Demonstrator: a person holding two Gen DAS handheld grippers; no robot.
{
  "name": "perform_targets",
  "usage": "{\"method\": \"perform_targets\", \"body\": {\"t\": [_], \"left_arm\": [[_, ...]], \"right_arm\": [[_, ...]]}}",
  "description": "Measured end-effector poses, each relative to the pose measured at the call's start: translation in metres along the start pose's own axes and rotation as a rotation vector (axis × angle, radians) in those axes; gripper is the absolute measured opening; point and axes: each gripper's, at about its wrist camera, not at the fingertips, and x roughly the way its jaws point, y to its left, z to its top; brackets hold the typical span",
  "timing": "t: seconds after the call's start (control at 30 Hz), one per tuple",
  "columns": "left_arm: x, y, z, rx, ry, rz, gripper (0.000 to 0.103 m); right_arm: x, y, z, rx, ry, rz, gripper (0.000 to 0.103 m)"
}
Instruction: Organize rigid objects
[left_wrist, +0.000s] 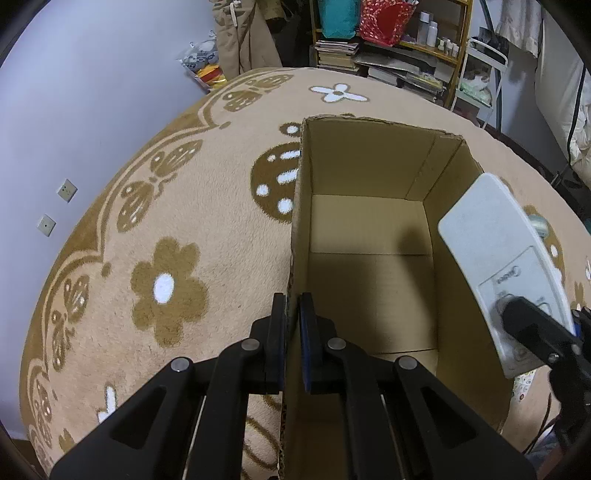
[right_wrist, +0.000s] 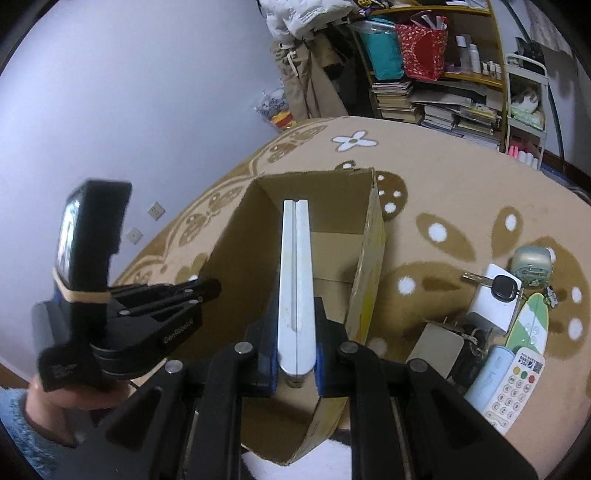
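An open cardboard box (left_wrist: 369, 280) stands on the patterned rug, and its floor shows bare. My left gripper (left_wrist: 293, 306) is shut on the box's left wall, one finger outside and one inside. In the right wrist view the left gripper (right_wrist: 210, 286) grips that same wall of the box (right_wrist: 369, 236), with a hand under it. My right gripper (right_wrist: 295, 306) is shut on a long white remote control (right_wrist: 295, 258), held edge-up over the box opening. In the left wrist view the remote (left_wrist: 491, 236) hangs above the box's right wall, with the right gripper (left_wrist: 511, 308) on its lower end.
To the right of the box, small things lie together on the rug (right_wrist: 461, 192): a car key (right_wrist: 502, 288) on a white box, a pale green device (right_wrist: 532, 266), a white keypad remote (right_wrist: 513, 387), a light blue tube (right_wrist: 487, 376). Crowded shelves (right_wrist: 424, 92) stand behind; a wall is at left.
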Motion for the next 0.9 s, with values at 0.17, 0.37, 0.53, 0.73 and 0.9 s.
{"method": "perform_targets", "body": {"t": [0.17,0.37,0.53,0.73,0.9], "left_arm": [[0.001,0.002,0.0,-0.007,0.004,-0.003,0.006],[0.0,0.0,-0.003,0.022,0.011,0.013,0.006],[0.0,0.001,-0.004,0.023,0.018,0.007,0.006],[0.001,0.003,-0.004,0.018,0.019,0.001,0.006],[0.001,0.003,-0.004,0.012,0.021,-0.004,0.006]], "right_arm": [[0.007,0.005,-0.003,-0.021,0.013,-0.04,0.016],[0.014,0.008,-0.004,-0.049,0.033,-0.07,0.016],[0.011,0.008,-0.004,-0.057,0.016,-0.068,0.017],[-0.009,0.001,0.004,-0.026,-0.017,-0.082,0.047],[-0.038,-0.013,0.014,0.002,-0.115,-0.174,0.086]]}}
